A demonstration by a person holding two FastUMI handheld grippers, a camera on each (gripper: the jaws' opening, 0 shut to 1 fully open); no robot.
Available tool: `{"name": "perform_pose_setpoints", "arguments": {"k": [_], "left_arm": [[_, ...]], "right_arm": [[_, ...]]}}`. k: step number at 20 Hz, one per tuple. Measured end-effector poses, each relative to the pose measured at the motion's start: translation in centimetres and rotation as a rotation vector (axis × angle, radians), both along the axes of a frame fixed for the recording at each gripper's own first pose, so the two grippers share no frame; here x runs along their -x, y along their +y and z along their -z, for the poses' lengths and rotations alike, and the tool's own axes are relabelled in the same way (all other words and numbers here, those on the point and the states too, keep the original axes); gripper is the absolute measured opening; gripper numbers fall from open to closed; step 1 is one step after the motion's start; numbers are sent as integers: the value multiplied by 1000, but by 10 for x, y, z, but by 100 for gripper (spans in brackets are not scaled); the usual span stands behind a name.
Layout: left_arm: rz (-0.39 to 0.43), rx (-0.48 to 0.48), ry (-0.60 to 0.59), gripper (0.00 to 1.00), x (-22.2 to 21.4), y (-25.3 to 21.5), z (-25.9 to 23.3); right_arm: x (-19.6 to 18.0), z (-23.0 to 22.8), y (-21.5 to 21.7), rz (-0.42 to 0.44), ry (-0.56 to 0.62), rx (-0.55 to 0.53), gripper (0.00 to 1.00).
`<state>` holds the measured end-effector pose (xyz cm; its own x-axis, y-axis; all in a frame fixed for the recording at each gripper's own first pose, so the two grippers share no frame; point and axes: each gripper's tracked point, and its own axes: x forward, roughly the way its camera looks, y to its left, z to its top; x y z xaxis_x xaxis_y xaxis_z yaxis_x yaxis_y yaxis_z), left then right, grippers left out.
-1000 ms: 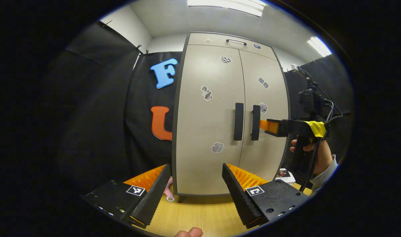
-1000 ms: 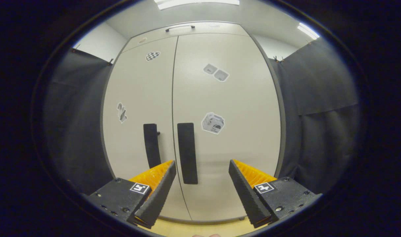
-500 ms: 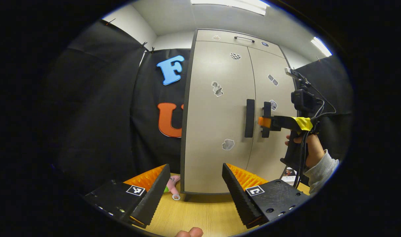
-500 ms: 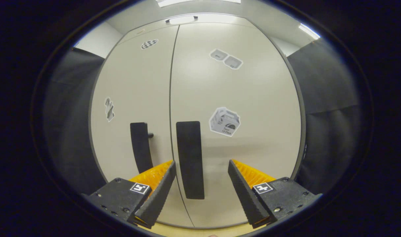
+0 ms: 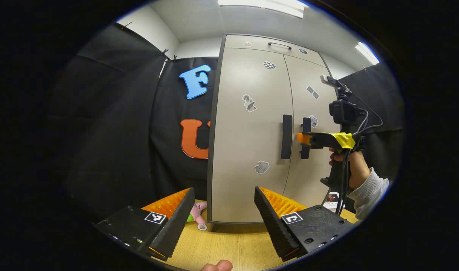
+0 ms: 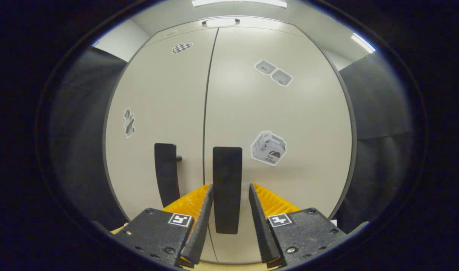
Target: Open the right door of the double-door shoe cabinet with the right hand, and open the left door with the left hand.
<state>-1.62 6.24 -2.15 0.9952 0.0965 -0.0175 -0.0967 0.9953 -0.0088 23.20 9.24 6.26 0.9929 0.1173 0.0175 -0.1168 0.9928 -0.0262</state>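
The bench [image 5: 229,246] has a light wooden top with a fine grain. The shoe cabinet [image 5: 252,150] stands directly on it, upright, on a short dark foot [image 5: 213,227] at its left front corner, with both doors shut. Just beside this corner lies a small pink and green toy [image 5: 196,213] with a white ring [image 5: 202,227], flat on the wood. At the right side of the cabinet, near its base, lies a small printed card or box [image 5: 331,199]; I cannot tell which
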Motion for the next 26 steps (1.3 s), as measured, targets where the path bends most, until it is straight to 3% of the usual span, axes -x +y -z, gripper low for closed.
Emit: {"name": "perform_pose_setpoints", "arguments": {"k": [1, 2, 8, 12, 19, 26], "left_arm": [[-1, -2, -1, 95, 0, 1, 0], [-3, -3, -1, 95, 1, 2, 0], [1, 0, 3, 95, 1, 1, 0], [-6, -5, 4, 95, 2, 4, 0], [-10, -17, -15, 95, 9, 0, -7], [3, -36, -29, 95, 13, -7, -14]], "right_arm": [[-1, 3, 0, -3, 8, -15, 54], [-1, 1, 1, -1, -1, -26, 38], [-1, 2, 0, -4, 12, 3, 21], [9, 3, -1, -35, 26, -7, 21], [69, 4, -24, -123, 45, -2, 21], [115, 4, -54, -155, 63, 17, 21]]}}
